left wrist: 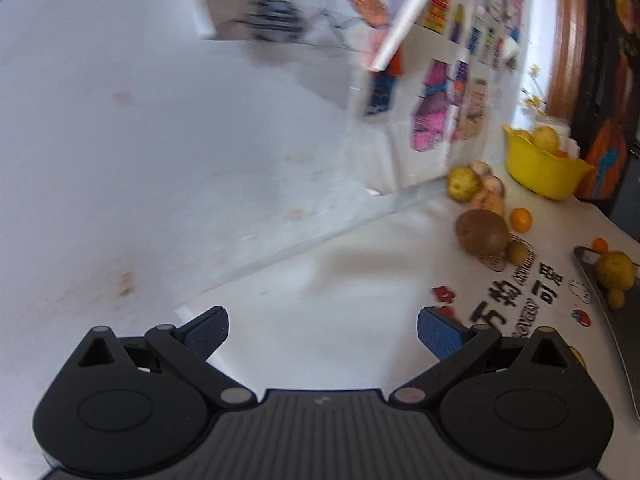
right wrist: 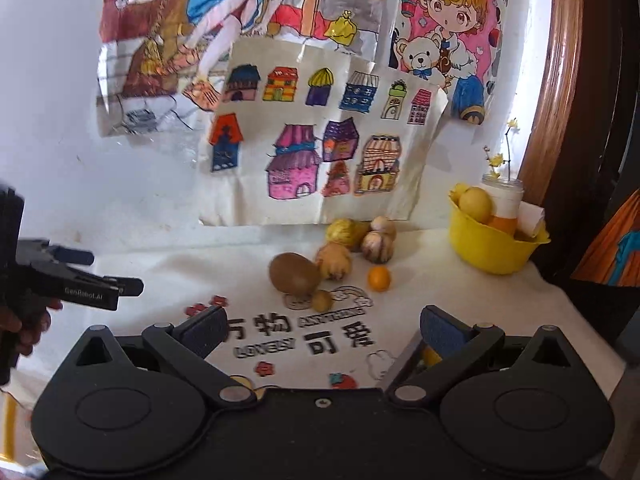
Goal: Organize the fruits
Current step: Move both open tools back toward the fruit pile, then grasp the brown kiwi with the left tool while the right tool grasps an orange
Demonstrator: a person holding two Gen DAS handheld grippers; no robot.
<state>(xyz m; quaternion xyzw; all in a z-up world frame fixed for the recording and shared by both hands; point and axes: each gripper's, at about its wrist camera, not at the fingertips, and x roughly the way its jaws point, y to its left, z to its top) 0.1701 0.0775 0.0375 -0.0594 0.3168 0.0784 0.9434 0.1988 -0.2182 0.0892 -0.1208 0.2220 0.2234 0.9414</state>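
On the white printed tablecloth (right wrist: 248, 272) lies a loose group of fruit: a brown kiwi (right wrist: 294, 274) (left wrist: 482, 234), a small orange (right wrist: 379, 278) (left wrist: 521, 220), a tiny yellow-green fruit (right wrist: 322, 300) and several yellowish and tan ones near the wall. A yellow bowl (right wrist: 492, 248) (left wrist: 544, 172) at the back right holds a lemon (right wrist: 475, 204) and orange fruit. My right gripper (right wrist: 322, 330) is open and empty, short of the kiwi. My left gripper (left wrist: 323, 332) (right wrist: 104, 272) is open and empty too, far to the left of the fruit.
A grey tray (left wrist: 616, 332) at the right carries a yellow fruit (left wrist: 616, 270) and smaller ones. Coloured drawings (right wrist: 320, 148) hang on the wall behind the table. A jar with yellow flowers (right wrist: 504, 196) stands behind the bowl, and a wooden frame (right wrist: 556, 92) borders the right.
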